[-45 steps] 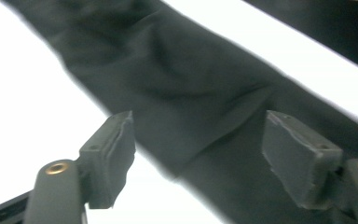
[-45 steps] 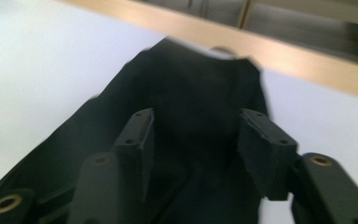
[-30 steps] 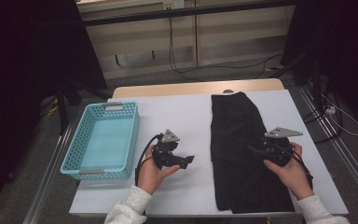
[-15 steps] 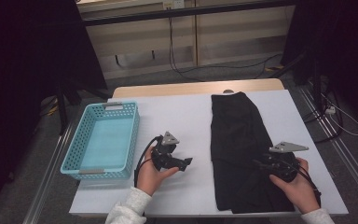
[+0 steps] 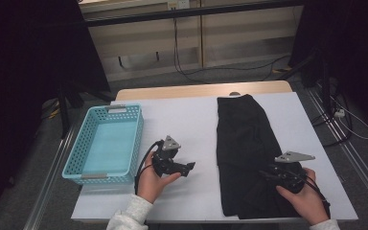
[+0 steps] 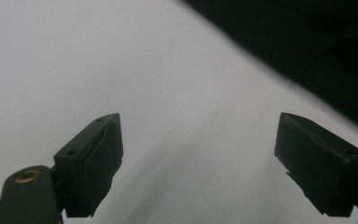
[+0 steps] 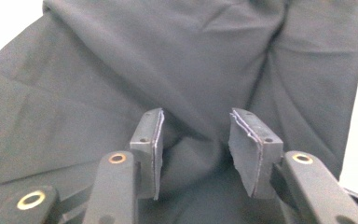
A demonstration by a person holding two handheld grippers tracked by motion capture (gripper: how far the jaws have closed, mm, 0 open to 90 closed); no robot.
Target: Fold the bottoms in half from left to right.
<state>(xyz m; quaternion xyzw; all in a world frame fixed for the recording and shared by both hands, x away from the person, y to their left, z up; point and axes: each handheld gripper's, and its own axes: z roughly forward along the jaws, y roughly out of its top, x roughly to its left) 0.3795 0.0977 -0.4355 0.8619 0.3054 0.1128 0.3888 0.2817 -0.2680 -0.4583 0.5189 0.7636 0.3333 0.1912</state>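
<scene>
Right gripper view has the right gripper [image 7: 193, 154] low over the one black garment [image 7: 177, 70], its jaws just closing with a raised fold between the pads, not yet pinched, likely to lift that near end. One left gripper [image 5: 188, 167] waits wide and empty just beside the cloth; one blue basket [image 5: 106, 177] lies beyond it.

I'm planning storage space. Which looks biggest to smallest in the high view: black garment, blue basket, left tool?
1. black garment
2. blue basket, a little smaller
3. left tool, by far the smallest
</scene>
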